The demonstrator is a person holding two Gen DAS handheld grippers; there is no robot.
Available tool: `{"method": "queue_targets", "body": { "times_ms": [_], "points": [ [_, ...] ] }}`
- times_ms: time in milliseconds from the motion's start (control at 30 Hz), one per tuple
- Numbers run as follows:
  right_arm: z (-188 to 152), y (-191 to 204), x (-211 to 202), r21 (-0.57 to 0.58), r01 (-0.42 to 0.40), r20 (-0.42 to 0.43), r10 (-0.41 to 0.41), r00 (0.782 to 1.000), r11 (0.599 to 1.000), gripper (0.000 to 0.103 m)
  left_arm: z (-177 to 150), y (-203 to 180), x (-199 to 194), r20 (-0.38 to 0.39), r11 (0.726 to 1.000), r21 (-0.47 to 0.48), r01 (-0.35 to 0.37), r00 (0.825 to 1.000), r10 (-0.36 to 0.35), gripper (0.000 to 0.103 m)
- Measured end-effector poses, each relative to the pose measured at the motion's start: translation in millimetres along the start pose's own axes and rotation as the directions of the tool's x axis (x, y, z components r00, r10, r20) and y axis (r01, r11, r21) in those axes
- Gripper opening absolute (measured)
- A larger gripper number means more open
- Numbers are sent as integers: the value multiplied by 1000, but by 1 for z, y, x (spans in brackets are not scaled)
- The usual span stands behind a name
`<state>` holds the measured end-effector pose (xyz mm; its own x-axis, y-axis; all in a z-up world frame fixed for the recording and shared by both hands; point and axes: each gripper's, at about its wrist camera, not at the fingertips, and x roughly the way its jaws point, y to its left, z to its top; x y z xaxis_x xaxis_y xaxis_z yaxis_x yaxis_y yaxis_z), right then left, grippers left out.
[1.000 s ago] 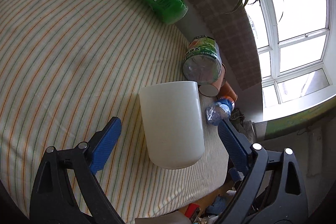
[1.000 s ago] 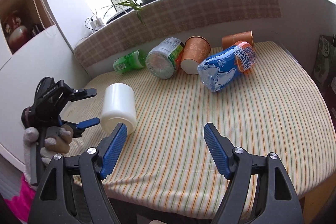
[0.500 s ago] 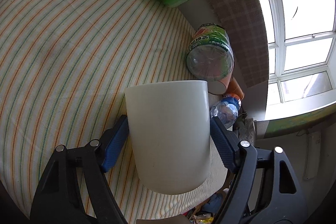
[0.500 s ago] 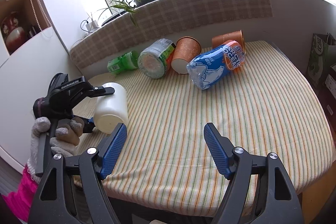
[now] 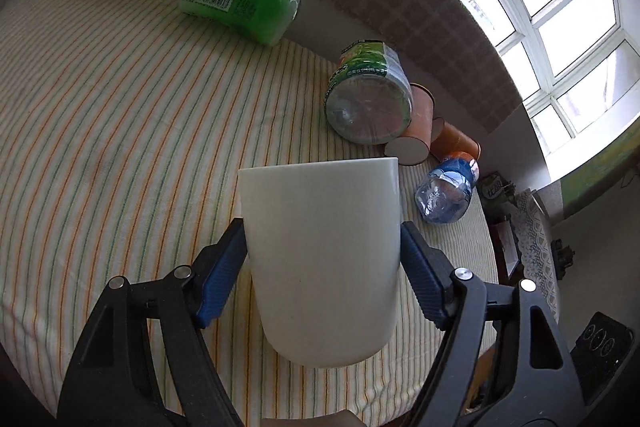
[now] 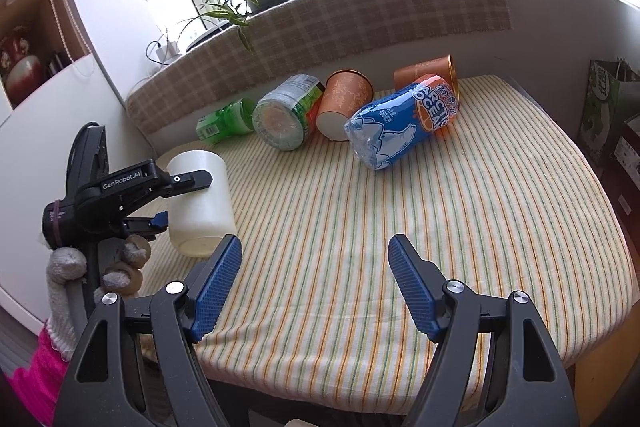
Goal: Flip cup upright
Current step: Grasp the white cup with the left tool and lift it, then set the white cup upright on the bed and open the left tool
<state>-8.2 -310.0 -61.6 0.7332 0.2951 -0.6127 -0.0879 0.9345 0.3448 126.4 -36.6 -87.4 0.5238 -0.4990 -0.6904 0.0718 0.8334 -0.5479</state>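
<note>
Two grippers in frame. Left gripper (image 5: pixel 322 247) has its blue pads clamped on both sides of the white cup (image 5: pixel 322 255), held at the near left corner of the striped tablecloth (image 6: pixel 460 227); cup's orientation is unclear, and I can't tell if it touches the cloth. Right gripper (image 6: pixel 316 279) hangs wide open over the cloth's front edge, gripping nothing. Green bottle (image 5: pixel 240 5), clear jar (image 5: pixel 368 107), two orange cups (image 6: pixel 344 103) and blue bottle (image 6: pixel 400 119) lie along the back.

Smooth, possibly plastic cup (image 5: pixel 322 259); woven tablecloth (image 5: pixel 100 115)
</note>
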Motion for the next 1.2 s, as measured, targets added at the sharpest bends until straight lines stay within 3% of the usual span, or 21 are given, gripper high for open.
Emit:
{"method": "queue_targets", "body": {
  "times_ms": [233,533,700,1000,1200],
  "points": [
    [-1,0,2,7,2,0,-2,1000,1000,75,-2,-21,-10,79,987,144,-69,995,58,77],
    [-2,-5,1,25,6,-3,-5,1000,1000,75,5,-31,-5,164,966,204,-159,978,127,76],
    [-2,-7,-1,35,7,3,-7,1000,999,75,3,-41,3,168,950,251,-186,975,146,76],
    [-1,-11,-4,48,12,11,-13,1000,999,75,-14,-64,16,192,893,370,-255,962,195,76],
    [0,-14,-4,57,15,10,-15,1000,998,75,-15,-66,18,191,887,387,-253,963,191,76]
  ]
}}
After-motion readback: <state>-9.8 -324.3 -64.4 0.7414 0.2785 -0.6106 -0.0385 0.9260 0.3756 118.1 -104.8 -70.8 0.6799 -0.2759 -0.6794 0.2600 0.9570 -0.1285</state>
